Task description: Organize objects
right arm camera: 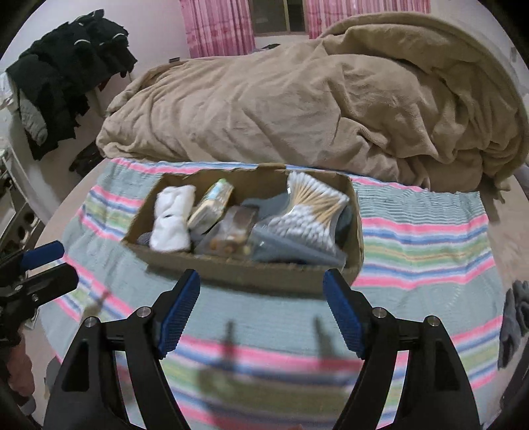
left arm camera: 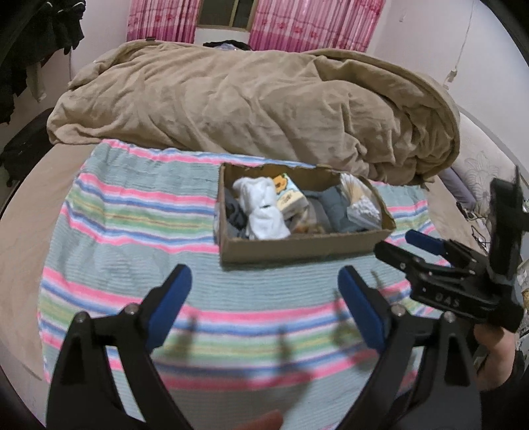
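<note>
Filling the far half of both views, a tan comforter [left arm camera: 251, 109] lies heaped across the bed, w/ pink curtains [left arm camera: 314, 23] on the wall behind it. Nearer, a striped blanket [left arm camera: 132, 238] in pink, green, blue & grey is spread flat over the bed. Dark clothes [right arm camera: 69, 72] hang in a pile at the left of the right wrist view.

On the striped blanket sits an open cardboard box [right arm camera: 238, 274], its far edge close to the comforter. Inside, from left to right in the right wrist view: a rolled white sock [right arm camera: 172, 218], a small printed packet [right arm camera: 211, 205] leaning against it, a clear bag w/ brownish contents [right arm camera: 234, 231], grey cloth [right arm camera: 287, 248] & a pack of cotton swabs [right arm camera: 314, 208] at the right end, resting on the grey cloth. All of it is in the box; none on the blanket around it.

Left gripper [left arm camera: 264, 307] hangs over bare blanket on the near side of the box, jaws wide apart, nothing between the blue pads. Right gripper [right arm camera: 261, 311] likewise hangs just short of the box's near wall, jaws spread, empty. It shows at the right edge of the left wrist view, a hand [left arm camera: 496, 360] under its handle. A grey item [right arm camera: 515, 317] lies at the blanket's right edge; can't tell what it is.
</note>
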Action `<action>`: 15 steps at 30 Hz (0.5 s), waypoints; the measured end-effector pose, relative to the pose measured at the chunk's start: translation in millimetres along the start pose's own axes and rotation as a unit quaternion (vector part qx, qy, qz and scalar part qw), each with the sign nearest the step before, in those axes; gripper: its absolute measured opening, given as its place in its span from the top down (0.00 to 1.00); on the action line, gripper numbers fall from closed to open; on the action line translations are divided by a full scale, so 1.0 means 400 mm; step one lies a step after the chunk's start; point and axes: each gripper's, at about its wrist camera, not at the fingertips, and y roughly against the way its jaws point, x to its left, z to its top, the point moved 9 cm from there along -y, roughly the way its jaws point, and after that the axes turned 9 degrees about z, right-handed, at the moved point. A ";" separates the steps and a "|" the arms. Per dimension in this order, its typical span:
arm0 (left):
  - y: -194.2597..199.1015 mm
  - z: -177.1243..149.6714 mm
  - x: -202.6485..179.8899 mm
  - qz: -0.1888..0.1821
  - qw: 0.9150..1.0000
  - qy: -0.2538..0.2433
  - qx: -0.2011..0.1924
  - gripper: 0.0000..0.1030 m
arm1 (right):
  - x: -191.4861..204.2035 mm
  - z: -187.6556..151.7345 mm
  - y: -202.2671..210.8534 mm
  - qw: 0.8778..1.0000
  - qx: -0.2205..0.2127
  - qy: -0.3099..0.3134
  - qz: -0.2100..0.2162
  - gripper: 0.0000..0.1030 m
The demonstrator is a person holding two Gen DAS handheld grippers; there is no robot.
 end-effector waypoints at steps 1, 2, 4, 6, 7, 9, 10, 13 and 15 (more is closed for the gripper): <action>0.009 -0.009 0.002 0.000 1.000 0.001 0.001 0.11 | 0.010 -0.007 0.014 1.000 -0.001 0.002 0.001 0.23; 0.016 -0.015 0.002 0.001 1.000 0.002 0.001 0.11 | 0.019 -0.014 0.025 1.000 -0.003 0.004 0.002 0.23; 0.037 -0.036 0.005 0.004 1.000 0.001 0.000 0.11 | 0.040 -0.027 0.050 1.000 -0.007 0.005 0.004 0.23; 0.063 -0.056 0.007 0.005 1.000 0.002 -0.002 0.11 | 0.059 -0.038 0.077 1.000 -0.013 0.004 0.007 0.23; 0.076 -0.066 0.005 0.005 1.000 0.001 -0.005 0.11 | 0.069 -0.046 0.095 1.000 -0.017 0.003 0.008 0.23; 0.108 -0.085 0.003 0.005 1.000 -0.003 -0.011 0.11 | 0.084 -0.053 0.115 1.000 -0.020 0.004 0.010 0.23; 0.126 -0.093 0.000 0.005 1.000 -0.005 -0.014 0.11 | 0.092 -0.057 0.128 1.000 -0.022 0.005 0.009 0.23; 0.169 -0.107 -0.004 0.007 1.000 -0.010 -0.026 0.11 | 0.112 -0.074 0.167 1.000 -0.029 0.004 0.011 0.23; 0.200 -0.114 -0.008 0.007 0.999 -0.015 -0.034 0.11 | 0.123 -0.089 0.194 0.999 -0.033 0.001 0.010 0.23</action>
